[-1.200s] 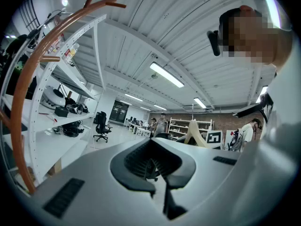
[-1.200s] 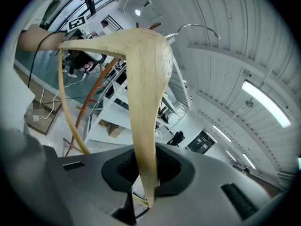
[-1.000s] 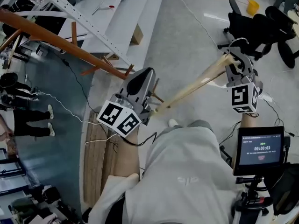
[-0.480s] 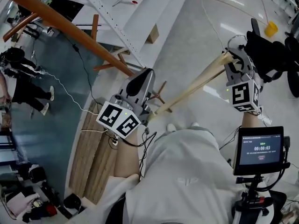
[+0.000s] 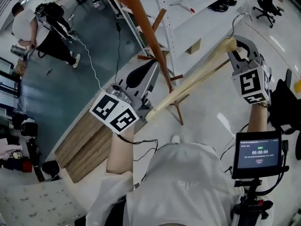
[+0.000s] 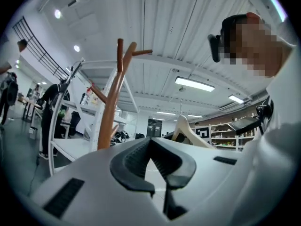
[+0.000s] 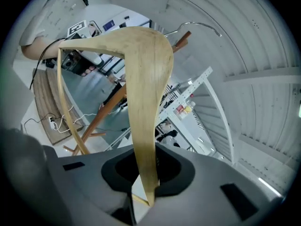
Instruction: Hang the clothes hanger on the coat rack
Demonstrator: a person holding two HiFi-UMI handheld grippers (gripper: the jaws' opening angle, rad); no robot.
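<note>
A pale wooden clothes hanger [image 5: 193, 81] with a thin metal hook [image 5: 237, 21] lies slantwise between my two hands. My right gripper [image 5: 235, 48] is shut on one arm of it near the hook. In the right gripper view the wood [image 7: 143, 126] runs up out of the jaws. The hanger's far end passes beside the body of my left gripper [image 5: 151, 73], not between its jaws. In the left gripper view the jaws meet at the tips with nothing in them [image 6: 150, 145]. The brown coat rack [image 5: 146, 29] stands just behind the left gripper. Its pegs [image 6: 124, 55] show high up.
White tables and a slanted white metal frame [image 5: 164, 13] stand behind the rack. Its splayed feet [image 5: 176, 107] are on the floor by wooden pallets [image 5: 80, 142]. People [image 5: 47, 20] stand at the upper left. A small screen [image 5: 256, 152] sits at my right. An office chair [image 5: 265, 1] is far right.
Both grippers rose and carried the hanger toward the coat rack. The rack's pole now stands upright right behind the left gripper. The right gripper's hold on the hanger is unchanged.
</note>
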